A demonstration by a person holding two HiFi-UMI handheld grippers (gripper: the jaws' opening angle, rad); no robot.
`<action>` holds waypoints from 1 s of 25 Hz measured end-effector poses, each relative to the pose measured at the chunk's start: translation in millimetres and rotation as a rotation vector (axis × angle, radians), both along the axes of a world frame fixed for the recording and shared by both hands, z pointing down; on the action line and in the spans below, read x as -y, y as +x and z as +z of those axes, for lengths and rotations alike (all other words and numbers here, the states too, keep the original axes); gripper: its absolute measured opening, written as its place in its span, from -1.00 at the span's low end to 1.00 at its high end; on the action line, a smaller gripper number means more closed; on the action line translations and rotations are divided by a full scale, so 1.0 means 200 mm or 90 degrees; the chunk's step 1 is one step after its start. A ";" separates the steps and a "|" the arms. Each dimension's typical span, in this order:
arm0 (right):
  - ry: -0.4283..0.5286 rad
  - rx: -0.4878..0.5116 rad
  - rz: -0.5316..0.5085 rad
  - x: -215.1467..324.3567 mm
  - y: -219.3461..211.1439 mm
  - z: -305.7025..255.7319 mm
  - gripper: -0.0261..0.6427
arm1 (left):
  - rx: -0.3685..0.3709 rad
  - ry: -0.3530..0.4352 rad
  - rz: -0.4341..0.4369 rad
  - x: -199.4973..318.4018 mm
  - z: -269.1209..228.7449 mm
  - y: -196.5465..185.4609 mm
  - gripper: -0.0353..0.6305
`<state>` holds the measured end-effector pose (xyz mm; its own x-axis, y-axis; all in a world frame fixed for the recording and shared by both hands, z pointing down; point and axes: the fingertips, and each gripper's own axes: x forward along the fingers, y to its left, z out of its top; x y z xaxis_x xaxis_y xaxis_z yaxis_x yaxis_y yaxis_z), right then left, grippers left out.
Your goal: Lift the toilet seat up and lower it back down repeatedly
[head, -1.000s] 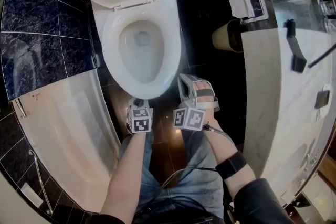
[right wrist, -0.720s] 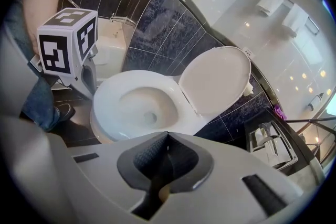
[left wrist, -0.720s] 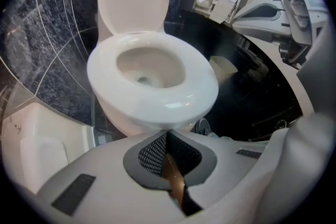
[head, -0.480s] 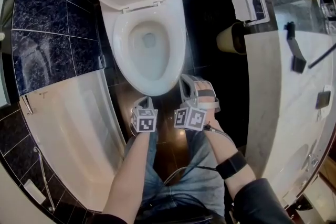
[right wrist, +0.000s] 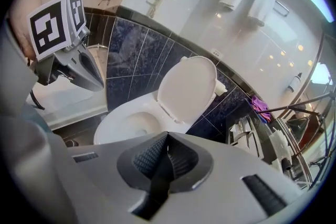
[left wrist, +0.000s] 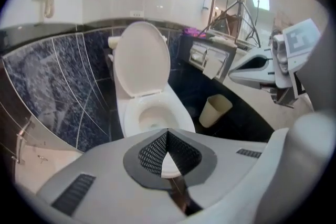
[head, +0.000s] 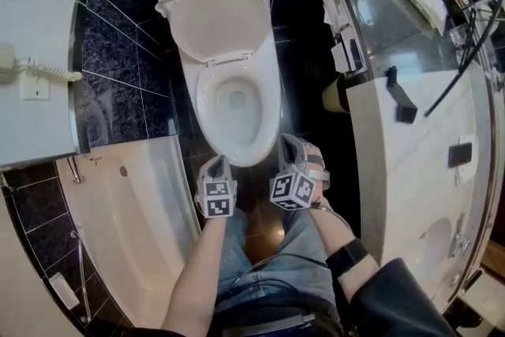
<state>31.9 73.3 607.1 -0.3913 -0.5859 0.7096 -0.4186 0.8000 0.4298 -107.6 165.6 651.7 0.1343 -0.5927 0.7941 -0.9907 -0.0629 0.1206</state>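
The white oval plastic toilet seat (head: 223,16) stood raised, long axis upright; left claw (left wrist: 167,131) and right claw (right wrist: 168,134) were pressed together, empty.

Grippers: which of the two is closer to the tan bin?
The right gripper: the bin stands on its side of the toilet. The left gripper is over by the bathtub.
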 end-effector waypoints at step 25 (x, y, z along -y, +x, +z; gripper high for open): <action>-0.082 0.286 0.175 0.16 0.13 -1.23 -0.87 | 0.080 0.290 -0.058 0.11 -1.67 -0.43 -0.89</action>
